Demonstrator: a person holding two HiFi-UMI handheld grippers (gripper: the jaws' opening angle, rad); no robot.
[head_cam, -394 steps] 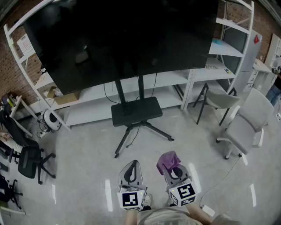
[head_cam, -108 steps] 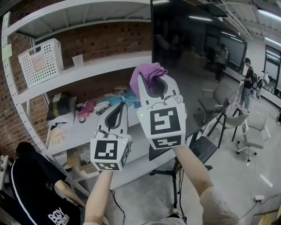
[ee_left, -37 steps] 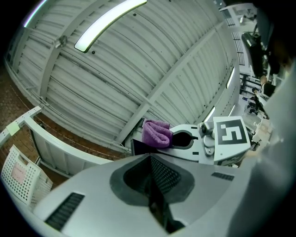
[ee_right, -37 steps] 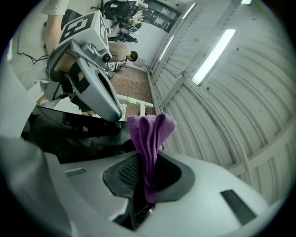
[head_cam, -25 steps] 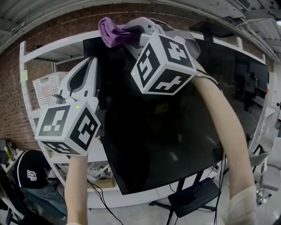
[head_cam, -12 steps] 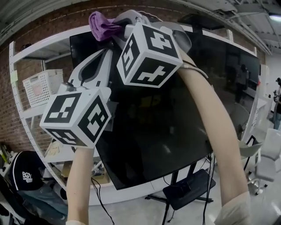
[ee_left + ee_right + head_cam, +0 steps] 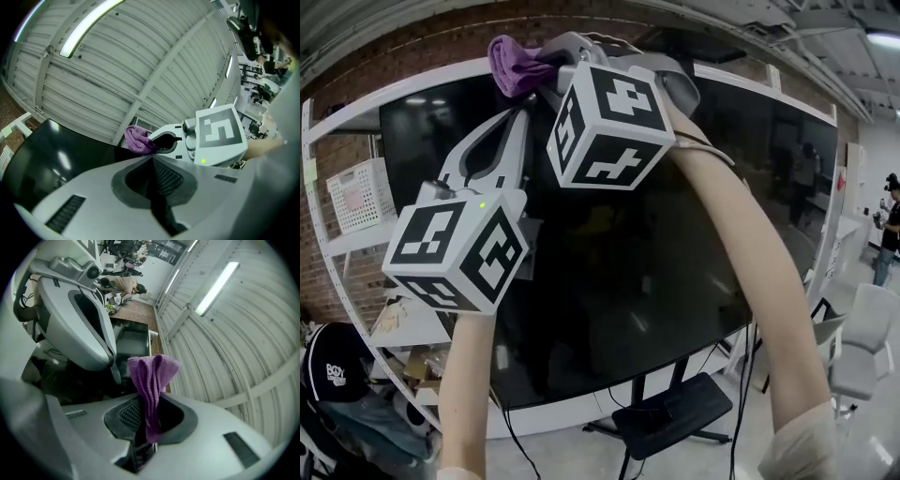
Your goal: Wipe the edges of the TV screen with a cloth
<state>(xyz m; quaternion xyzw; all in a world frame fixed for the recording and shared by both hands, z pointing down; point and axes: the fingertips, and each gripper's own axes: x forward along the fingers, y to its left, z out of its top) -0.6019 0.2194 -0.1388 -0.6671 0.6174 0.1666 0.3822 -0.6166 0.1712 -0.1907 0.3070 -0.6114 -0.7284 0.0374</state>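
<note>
The purple cloth [image 7: 514, 64] is pinched between the closed jaws of the right gripper [image 7: 544, 60], with a folded tuft left standing out past the fingertips [image 7: 152, 376]. It is held up at the top edge of the TV screen [image 7: 666, 262], towards that edge's left part; whether it touches the edge cannot be told. The white shelving beam [image 7: 403, 94] is seen just above this edge, and a corrugated metal ceiling [image 7: 154, 61] well above. To the right of the cloth the top edge runs on uncovered as far as the screen's right corner.

The left gripper [image 7: 517, 117] is held just below and to the left of the right one, in front of the dark panel; its jaws are pressed together with nothing between them [image 7: 151, 161].

Below the screen the stand base [image 7: 670, 412] is seen on the floor, with a grey chair [image 7: 867, 342] to the right and a white basket [image 7: 354, 192] on a shelf at the left.
</note>
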